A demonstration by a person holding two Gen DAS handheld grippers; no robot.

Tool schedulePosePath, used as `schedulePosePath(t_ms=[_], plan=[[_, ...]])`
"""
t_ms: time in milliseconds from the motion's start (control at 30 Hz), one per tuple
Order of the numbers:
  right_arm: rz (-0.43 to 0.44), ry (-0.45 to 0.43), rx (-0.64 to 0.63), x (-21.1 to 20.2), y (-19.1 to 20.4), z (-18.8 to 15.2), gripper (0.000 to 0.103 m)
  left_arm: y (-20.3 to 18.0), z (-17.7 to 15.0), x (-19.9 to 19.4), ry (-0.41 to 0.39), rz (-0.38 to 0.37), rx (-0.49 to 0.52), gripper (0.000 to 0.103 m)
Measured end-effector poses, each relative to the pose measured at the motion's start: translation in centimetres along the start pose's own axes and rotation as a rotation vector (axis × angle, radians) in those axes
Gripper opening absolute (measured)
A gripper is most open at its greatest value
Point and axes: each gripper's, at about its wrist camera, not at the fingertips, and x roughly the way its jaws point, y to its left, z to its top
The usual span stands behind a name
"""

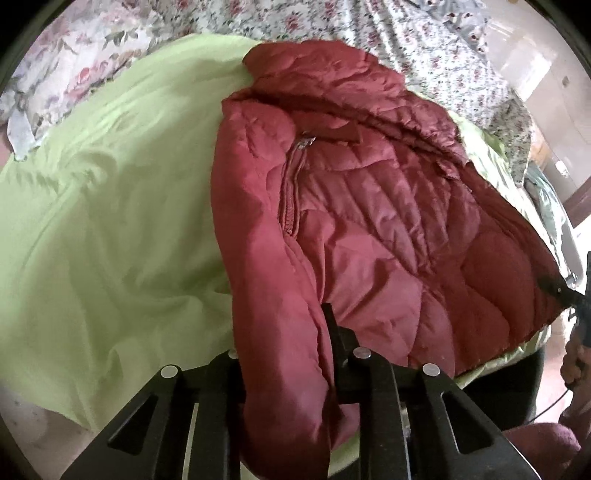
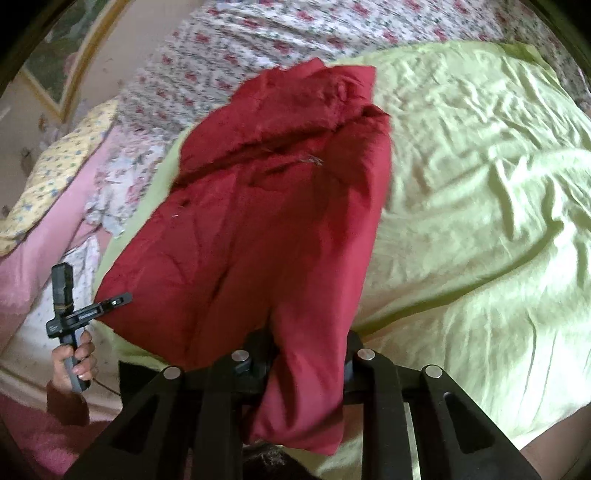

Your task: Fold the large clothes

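My left gripper (image 1: 288,354) points along the bed from its near edge, with a sleeve of the red quilted jacket (image 1: 369,206) bunched between its fingers. The right finger (image 1: 334,332) presses into the fabric; the other is hidden behind the sleeve, so the jaws look closed on it as far as the padding allows. In the right wrist view my left hand (image 2: 74,363) shows at the left, wrapped around the left gripper's handle near the bed's near edge.

My right gripper (image 2: 306,350) also comes in from the near edge, and it clamps another thick fold of the same jacket, which hangs down between the jaws and spills toward the camera. Both fingertips are buried in the fabric.

The jacket lies on the light green sheet (image 1: 110,206), its collar toward the far side and its zipper (image 1: 291,192) running down the front. Its hem reaches the near edge of the bed. Beyond the green sheet, the floral bedding (image 2: 258,33) covers the far side. A yellow flowered pillow (image 2: 55,177) lies at the left in the right wrist view, on a pink cover (image 2: 44,236).
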Motion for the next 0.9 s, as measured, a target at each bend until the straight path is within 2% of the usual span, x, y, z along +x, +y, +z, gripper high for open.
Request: schedulePosePath(t_ms=[167, 333, 467, 700, 900], plan=[[0.054, -0.085, 0.004, -1.8, 0.0, 1.1, 0.021, -0.4, 1.3, -3.0, -0.069, -0.017, 0.016, 0.018], [0.06, -0.159, 0.018, -2.1, -0.3, 3.2, 0.02, 0.2, 3.6, -4.9, -0.165, -0.013, 0.016, 0.018], [0.059, -0.207, 0.035, -1.9, -0.6, 5.4, 0.02, 0.3, 5.7, -5.2, -0.216, -0.013, 0.0, 0.018], [0.037, -0.268, 0.037, -1.7, -0.8, 9.8, 0.02, -0.3, 8.0, -5.9, -0.294, 0.01, 0.029, 0.018], [0.036, -0.306, 0.046, -0.9, -1.1, 13.1, 0.02, 0.2, 10.2, -5.2, -0.32, 0.001, -0.007, 0.019]])
